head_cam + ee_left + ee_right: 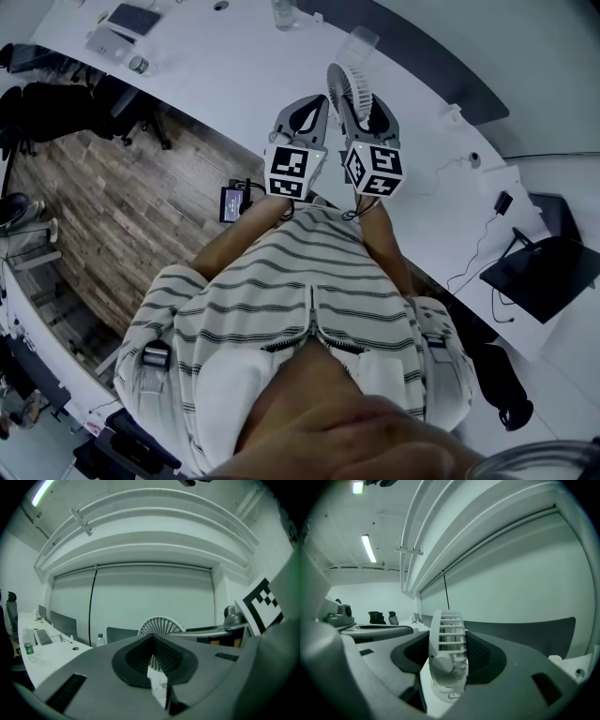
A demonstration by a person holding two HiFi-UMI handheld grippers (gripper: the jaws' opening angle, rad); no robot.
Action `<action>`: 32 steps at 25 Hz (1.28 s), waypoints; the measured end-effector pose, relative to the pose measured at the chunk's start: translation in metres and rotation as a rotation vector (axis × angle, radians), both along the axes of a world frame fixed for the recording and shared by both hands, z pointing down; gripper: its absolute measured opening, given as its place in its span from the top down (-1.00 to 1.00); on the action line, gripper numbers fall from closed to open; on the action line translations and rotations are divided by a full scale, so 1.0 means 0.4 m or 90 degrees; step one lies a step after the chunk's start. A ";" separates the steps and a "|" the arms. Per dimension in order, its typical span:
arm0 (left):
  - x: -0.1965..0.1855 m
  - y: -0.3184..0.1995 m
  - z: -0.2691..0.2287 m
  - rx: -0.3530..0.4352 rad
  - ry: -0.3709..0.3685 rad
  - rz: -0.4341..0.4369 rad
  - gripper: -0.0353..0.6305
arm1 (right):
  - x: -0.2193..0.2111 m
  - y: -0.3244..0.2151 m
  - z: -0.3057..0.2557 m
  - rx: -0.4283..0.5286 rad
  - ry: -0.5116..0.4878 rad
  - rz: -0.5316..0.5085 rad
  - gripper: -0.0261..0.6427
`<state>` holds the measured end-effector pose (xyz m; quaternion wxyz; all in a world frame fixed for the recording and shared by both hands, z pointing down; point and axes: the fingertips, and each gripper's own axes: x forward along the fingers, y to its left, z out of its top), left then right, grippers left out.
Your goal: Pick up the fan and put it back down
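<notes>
The right gripper's (361,111) jaws are closed on the white fan (446,641), with a dark pad pressed against each face of its grille, so the fan stands upright and edge-on between them. Just left of the fan, the left gripper's (153,644) jaws are drawn together with nothing between them, and the fan's round head shows over their tips. The fan is over the white table (234,75); whether its base touches the table cannot be told. A bottle (100,639) stands farther back, left of the fan.
</notes>
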<state>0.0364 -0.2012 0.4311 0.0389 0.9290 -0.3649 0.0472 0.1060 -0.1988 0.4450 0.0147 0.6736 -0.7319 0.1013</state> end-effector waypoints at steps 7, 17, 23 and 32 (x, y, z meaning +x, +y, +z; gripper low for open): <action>0.009 -0.009 0.004 -0.004 -0.002 0.007 0.87 | 0.003 -0.013 0.007 -0.004 -0.003 -0.004 0.26; 0.013 -0.019 0.005 -0.003 -0.002 0.003 0.87 | 0.015 -0.020 0.003 0.002 -0.003 0.000 0.26; 0.003 -0.026 0.011 -0.013 -0.003 -0.003 0.87 | 0.012 -0.026 0.001 0.004 -0.005 -0.002 0.26; -0.007 -0.042 0.020 -0.018 -0.008 -0.010 0.87 | 0.016 -0.043 0.007 0.001 -0.006 -0.003 0.26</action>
